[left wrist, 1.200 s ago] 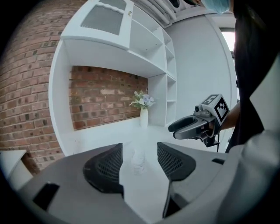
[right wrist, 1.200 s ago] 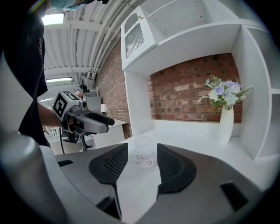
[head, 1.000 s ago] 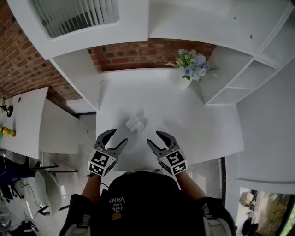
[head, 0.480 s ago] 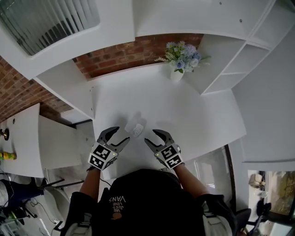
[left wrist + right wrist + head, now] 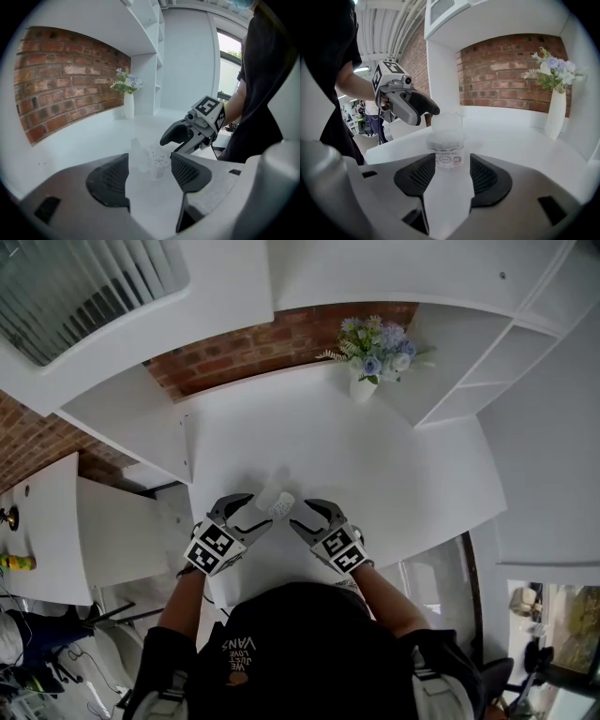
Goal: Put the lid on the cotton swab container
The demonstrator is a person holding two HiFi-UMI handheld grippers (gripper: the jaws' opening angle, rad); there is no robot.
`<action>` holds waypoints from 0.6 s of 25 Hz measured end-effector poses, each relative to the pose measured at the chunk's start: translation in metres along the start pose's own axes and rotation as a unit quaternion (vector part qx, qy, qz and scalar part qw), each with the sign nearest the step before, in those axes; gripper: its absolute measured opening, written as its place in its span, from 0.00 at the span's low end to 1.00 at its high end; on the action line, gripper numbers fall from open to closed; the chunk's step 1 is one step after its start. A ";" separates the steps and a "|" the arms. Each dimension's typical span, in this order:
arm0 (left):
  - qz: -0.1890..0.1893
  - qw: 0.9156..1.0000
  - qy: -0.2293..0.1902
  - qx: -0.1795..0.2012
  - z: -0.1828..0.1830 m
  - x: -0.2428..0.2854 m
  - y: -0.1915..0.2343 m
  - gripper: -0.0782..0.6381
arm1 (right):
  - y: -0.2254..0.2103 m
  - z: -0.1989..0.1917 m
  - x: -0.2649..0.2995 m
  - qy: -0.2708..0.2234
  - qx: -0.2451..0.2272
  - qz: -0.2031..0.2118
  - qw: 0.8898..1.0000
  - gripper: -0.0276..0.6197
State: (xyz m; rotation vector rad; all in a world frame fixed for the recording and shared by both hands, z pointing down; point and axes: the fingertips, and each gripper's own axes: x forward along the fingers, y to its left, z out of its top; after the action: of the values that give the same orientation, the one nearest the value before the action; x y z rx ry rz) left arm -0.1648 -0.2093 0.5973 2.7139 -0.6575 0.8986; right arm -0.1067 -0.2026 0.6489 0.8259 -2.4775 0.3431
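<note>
A small clear cotton swab container (image 5: 448, 152) with a paper label stands open on the white table (image 5: 375, 465). White swabs show inside the container (image 5: 157, 158). Its clear lid (image 5: 136, 153) sits on the table right beside it, and in the right gripper view the lid (image 5: 446, 123) shows just behind it. In the head view the container (image 5: 282, 506) lies between my two grippers. My left gripper (image 5: 149, 172) faces it from the left and my right gripper (image 5: 448, 177) from the right. Both sets of jaws are opening, and neither touches the container.
A white vase of pale flowers (image 5: 375, 357) stands at the table's far edge against the brick wall (image 5: 253, 352). White shelving (image 5: 487, 352) rises on the right. The table's near edge runs just under my grippers.
Both grippers have moved forward and inward until they flank the container closely. Their jaws stand a little wider than before.
</note>
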 end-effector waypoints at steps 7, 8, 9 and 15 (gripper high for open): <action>-0.020 0.999 0.021 0.016 -0.003 0.009 -0.002 0.48 | 0.000 -0.002 0.010 0.006 -0.001 0.011 1.000 0.36; -0.021 0.999 0.021 0.017 -0.002 0.009 -0.003 0.48 | 0.000 -0.002 0.011 0.006 0.000 0.013 1.000 0.36; -0.022 0.999 0.020 0.018 0.000 0.009 -0.004 0.48 | 0.001 -0.002 0.012 0.007 0.000 0.015 1.000 0.36; -0.029 0.999 0.018 0.030 0.008 0.009 -0.014 0.48 | 0.002 -0.002 0.015 0.007 0.003 0.018 1.000 0.36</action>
State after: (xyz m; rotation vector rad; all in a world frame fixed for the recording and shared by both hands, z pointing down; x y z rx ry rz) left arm -0.1480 -0.2030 0.5960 2.7465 -0.5522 0.9644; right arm -0.1174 -0.2076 0.6587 0.7806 -2.4828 0.3686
